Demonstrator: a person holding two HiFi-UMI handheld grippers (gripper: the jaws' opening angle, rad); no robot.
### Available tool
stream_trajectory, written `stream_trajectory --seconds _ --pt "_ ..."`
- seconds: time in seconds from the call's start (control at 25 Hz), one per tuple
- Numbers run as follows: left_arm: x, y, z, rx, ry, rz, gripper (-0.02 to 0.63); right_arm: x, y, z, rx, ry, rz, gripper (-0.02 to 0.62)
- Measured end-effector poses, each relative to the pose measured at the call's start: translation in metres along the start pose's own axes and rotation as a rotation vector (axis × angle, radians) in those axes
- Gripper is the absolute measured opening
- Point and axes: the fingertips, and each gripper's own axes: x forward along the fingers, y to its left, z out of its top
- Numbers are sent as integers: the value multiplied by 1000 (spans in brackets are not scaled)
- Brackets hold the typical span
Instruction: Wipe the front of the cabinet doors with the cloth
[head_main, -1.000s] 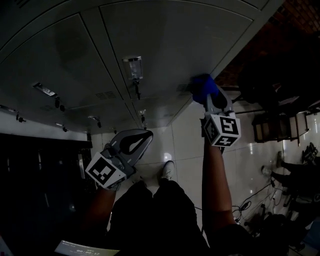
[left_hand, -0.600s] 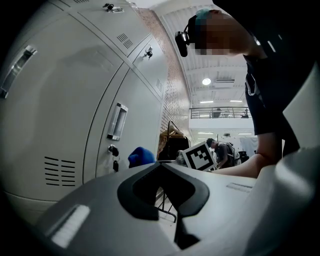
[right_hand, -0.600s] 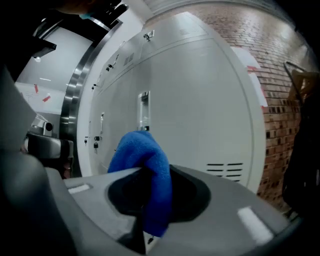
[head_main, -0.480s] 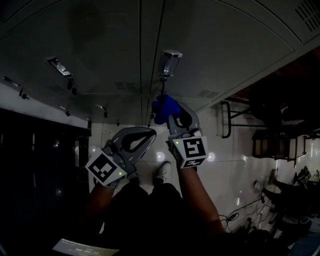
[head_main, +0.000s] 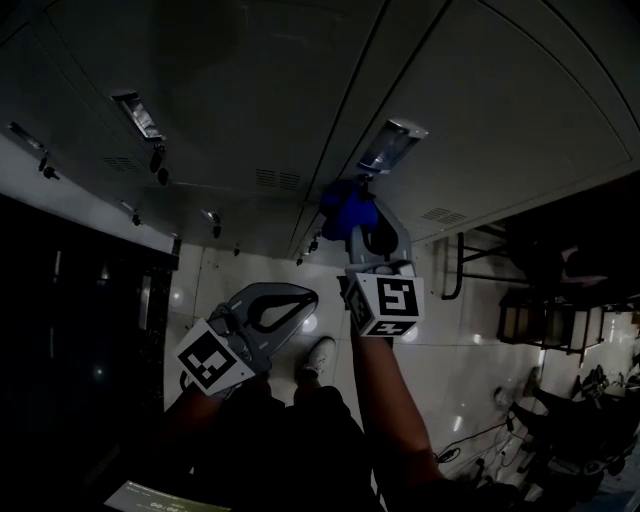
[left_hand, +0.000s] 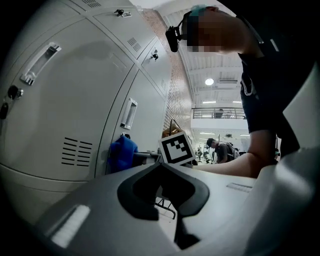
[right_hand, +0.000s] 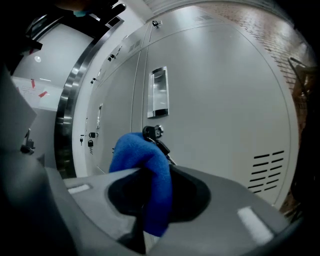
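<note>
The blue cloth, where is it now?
The blue cloth is clamped in the right gripper, right of centre in the head view, close to a grey cabinet door, just under its metal handle.

There is one blue cloth (head_main: 345, 212). There are two grippers: the left gripper (head_main: 300, 297) at lower left of the head view and the right gripper (head_main: 352, 218) at centre. Each carries one marker cube, the left cube (head_main: 210, 360) and the right cube (head_main: 385, 305). Two recessed door handles show clearly, one at upper left (head_main: 138, 115) and one at upper centre (head_main: 392, 145). One white shoe (head_main: 320, 355) shows below. In the right gripper view there is one vent grille (right_hand: 265, 172) and one keyed lock (right_hand: 151, 132).
</note>
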Motion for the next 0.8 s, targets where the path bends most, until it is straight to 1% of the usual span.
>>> stream_trajectory --seconds 0.16,0.36,0.48,0.72,0.8 --pt "-3 1 -6 -11 10 -5 3 -2 -12 1 -31 -3 -30 72" --pt "2 0 -6 -12 11 -15 3 -17 -44 -3 -22 5 -97 72" --pt "9 -3 -6 -1 9 -29 3 -30 -70 -4 -19 9 -144 72" --pt "24 -16 -11 -12 23 -50 3 -65 -140 -12 -8 27 -270 72" --pt "28 -20 -11 -9 27 -58 3 -74 -160 -15 -8 34 -300 72"
